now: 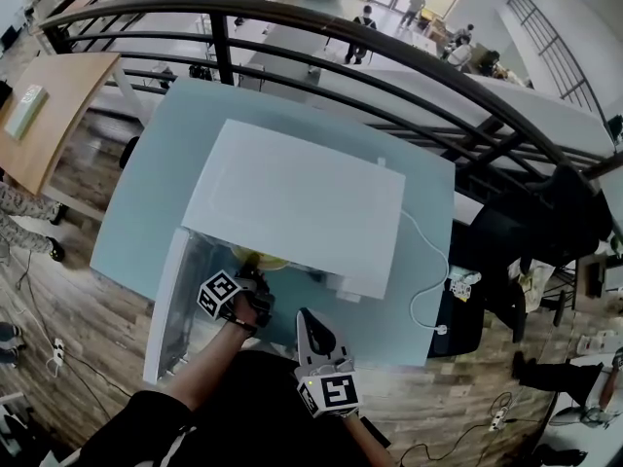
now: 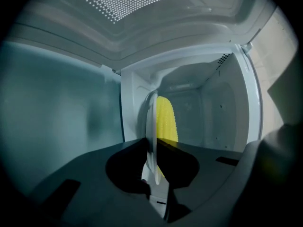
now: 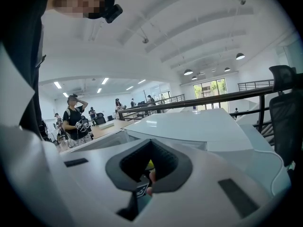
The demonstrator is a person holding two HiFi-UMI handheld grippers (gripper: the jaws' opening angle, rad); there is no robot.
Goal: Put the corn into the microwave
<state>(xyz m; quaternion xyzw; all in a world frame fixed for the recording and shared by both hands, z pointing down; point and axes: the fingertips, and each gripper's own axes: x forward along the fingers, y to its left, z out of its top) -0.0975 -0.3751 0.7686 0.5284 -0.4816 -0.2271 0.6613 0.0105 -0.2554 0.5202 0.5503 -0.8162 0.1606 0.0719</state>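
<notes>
1 white box-shaped microwave (image 1: 292, 202) stood open. Inside its cavity the left gripper (image 2: 154, 178), jaws clamped on the rim of 1 round white plate (image 2: 153, 126), held 1 yellow corn cob (image 2: 166, 119). The plate looked stiff and breakable and best gripped at the rim; the light cob could roll. The right gripper (image 1: 306, 321) hung outside, jaws together, empty.

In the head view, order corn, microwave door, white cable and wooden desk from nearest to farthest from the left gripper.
1. Corn, just ahead of the left gripper.
2. Microwave door, open, to its left.
3. White cable, to the right.
4. Wooden desk, far upper left.
</notes>
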